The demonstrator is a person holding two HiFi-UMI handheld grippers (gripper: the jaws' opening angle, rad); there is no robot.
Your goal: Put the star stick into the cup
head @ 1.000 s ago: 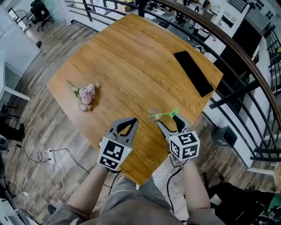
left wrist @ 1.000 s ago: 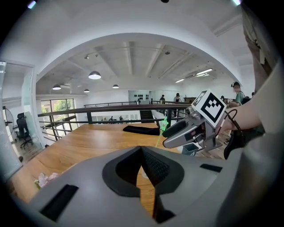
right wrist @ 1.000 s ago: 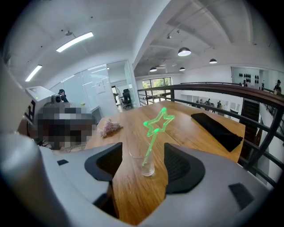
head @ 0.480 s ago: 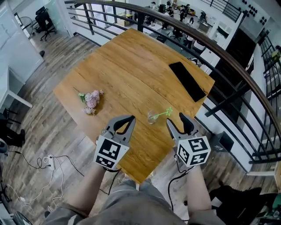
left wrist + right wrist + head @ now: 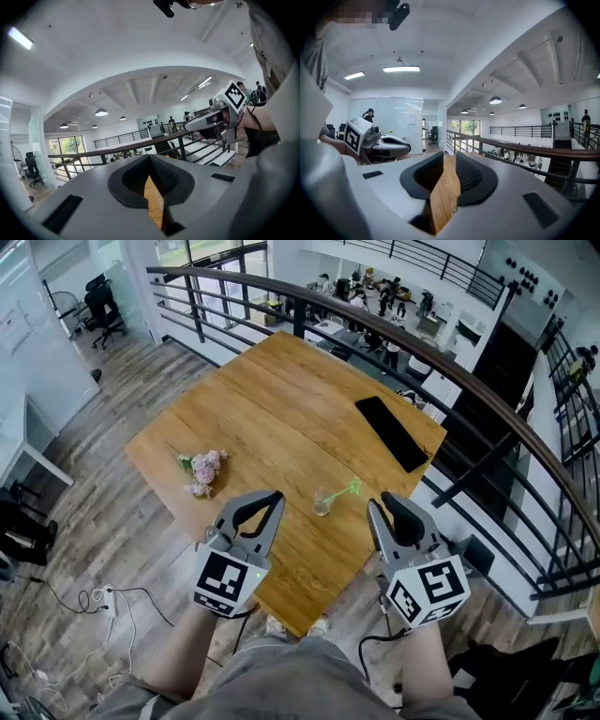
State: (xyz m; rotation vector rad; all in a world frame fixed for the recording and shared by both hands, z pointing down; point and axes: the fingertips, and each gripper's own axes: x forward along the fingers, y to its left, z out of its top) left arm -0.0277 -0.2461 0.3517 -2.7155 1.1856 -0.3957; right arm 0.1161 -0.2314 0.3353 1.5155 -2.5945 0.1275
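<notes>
A small clear cup (image 5: 323, 502) stands near the front edge of the wooden table (image 5: 281, 399). The green star stick (image 5: 349, 489) leans out of it to the right. Both grippers hang in the air on my side of the cup, apart from it. My left gripper (image 5: 273, 496) is shut and holds nothing. The jaws of my right gripper (image 5: 379, 503) are closing, with a narrow gap and nothing between them. In the right gripper view only table wood shows between the jaws of my right gripper (image 5: 449, 159). The left gripper view shows my left gripper (image 5: 150, 158) with its tips together.
A bunch of pink flowers (image 5: 203, 470) lies at the table's left side. A flat black slab (image 5: 391, 433) lies at the far right corner. A dark railing (image 5: 487, 395) runs behind and to the right of the table. Cables (image 5: 103, 596) lie on the floor at left.
Both grippers have drawn back from the cup towards me and risen. The right jaws have narrowed from wide open. The star stick stays in the cup.
</notes>
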